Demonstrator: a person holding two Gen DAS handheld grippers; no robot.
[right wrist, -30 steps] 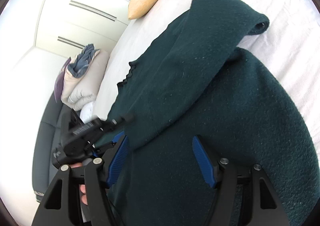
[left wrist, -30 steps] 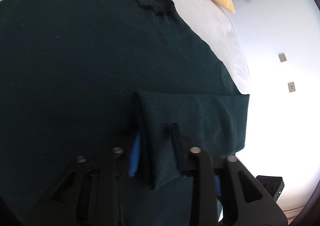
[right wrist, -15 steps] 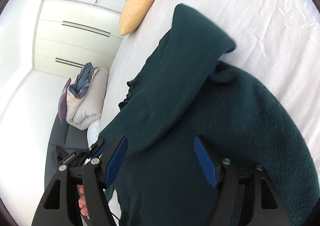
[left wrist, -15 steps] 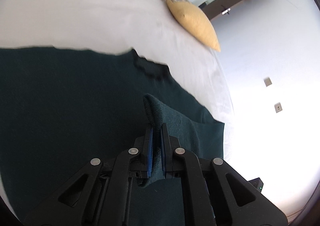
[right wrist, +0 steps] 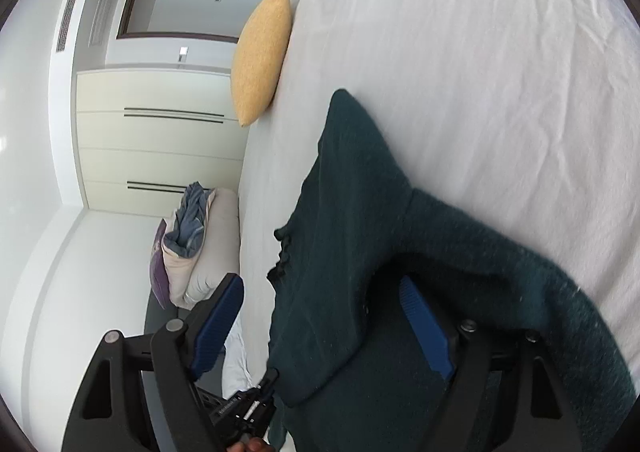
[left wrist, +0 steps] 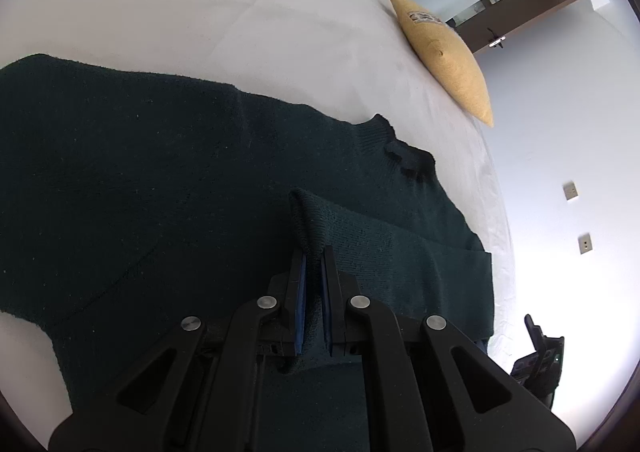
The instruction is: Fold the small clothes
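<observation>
Early in the fold: sleeve cuff (left wrist: 310, 212) pinched in left gripper (left wrist: 313, 284) over dark green sweater (left wrist: 160, 180), right gripper (right wrist: 320, 328) wide and empty, body unfolded.

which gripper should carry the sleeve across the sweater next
Left. The left gripper is already shut on the sleeve cuff of the dark green sweater. The right gripper is open, holding nothing, with sweater fabric between its fingers.

No readable text: only a blurred patch on the yellow cushion (left wrist: 424, 18).
</observation>
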